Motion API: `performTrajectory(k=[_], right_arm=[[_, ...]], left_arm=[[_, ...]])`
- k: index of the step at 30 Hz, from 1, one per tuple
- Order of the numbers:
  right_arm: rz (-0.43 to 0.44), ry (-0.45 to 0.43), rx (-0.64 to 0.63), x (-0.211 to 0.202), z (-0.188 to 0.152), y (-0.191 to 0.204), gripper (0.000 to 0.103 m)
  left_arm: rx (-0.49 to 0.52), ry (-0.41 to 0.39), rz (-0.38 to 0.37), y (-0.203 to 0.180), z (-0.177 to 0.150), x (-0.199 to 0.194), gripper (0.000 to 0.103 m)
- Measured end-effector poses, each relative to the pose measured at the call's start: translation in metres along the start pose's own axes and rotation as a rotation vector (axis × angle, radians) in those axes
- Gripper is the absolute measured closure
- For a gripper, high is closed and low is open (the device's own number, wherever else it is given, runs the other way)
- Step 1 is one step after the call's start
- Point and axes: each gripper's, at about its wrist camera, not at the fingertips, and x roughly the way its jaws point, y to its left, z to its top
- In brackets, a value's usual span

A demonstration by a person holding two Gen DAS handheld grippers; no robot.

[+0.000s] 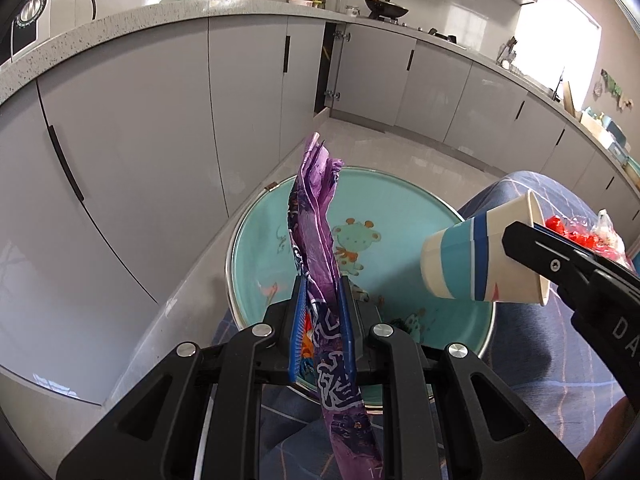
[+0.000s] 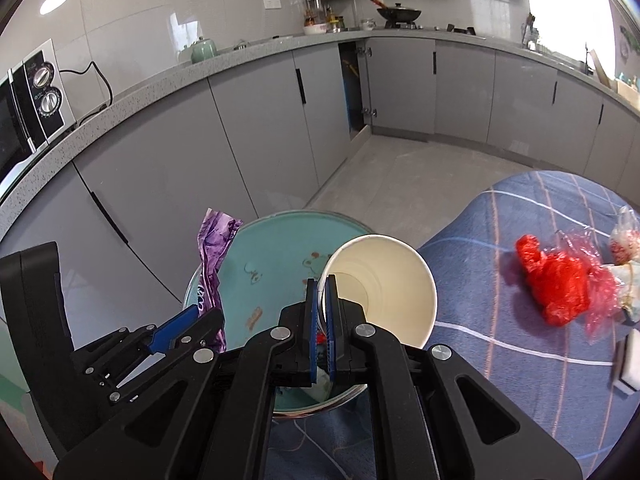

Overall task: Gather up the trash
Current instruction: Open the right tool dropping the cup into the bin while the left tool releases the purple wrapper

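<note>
My left gripper point(image 1: 321, 285) is shut on a crumpled purple snack wrapper point(image 1: 314, 208) that sticks up between its blue pads and hangs down below them. It hovers over a round teal basin point(image 1: 400, 200) with a metal rim and cartoon animals. In the right wrist view, my right gripper point(image 2: 320, 285) is shut on the rim wall of a white paper cup point(image 2: 388, 280) with blue stripes. The cup is tipped on its side above the basin point(image 2: 280, 248). The left gripper point(image 2: 188, 316) and wrapper point(image 2: 214, 248) show at that view's left. The cup point(image 1: 460, 264) and right gripper point(image 1: 516, 236) show at the left wrist view's right.
A blue checked cloth point(image 2: 520, 208) covers the surface to the right, with a red plastic bag point(image 2: 556, 280), clear film and a pale bag point(image 2: 624, 240) on it. Grey cabinets point(image 2: 260, 128) curve behind, one door ajar point(image 2: 352, 84). A microwave point(image 2: 28, 108) stands on the counter.
</note>
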Motion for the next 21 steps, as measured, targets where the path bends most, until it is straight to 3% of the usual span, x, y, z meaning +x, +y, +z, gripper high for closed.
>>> performTrajectory(k=[8,10,12,14,17,18,21], right_arm=[[0.027,0.037,0.022,0.013,-0.003,-0.003,0.095],[0.035,0.046,0.023,0.016,-0.003,-0.002,0.090],[0.040,0.046,0.034,0.017,-0.003,-0.004,0.074],[0.033,0.034,0.040,0.014,-0.002,-0.005,0.072],[0.018,0.001,0.057,0.004,0.000,-0.009,0.072],[0.010,-0.011,0.066,0.000,0.000,-0.011,0.069],[-0.016,-0.049,0.093,-0.013,-0.003,-0.019,0.053]], left_arm=[[-0.002,0.016,0.008,0.000,-0.001,0.008,0.086],[-0.004,0.021,0.007,0.000,-0.002,0.009,0.084],[-0.009,0.024,0.004,0.001,-0.002,0.010,0.083],[-0.006,0.023,0.005,0.001,-0.002,0.010,0.082],[-0.005,0.014,0.012,0.001,-0.001,0.008,0.066],[-0.003,0.007,0.015,0.000,-0.001,0.006,0.056],[0.012,-0.039,0.063,-0.004,-0.001,-0.003,0.036]])
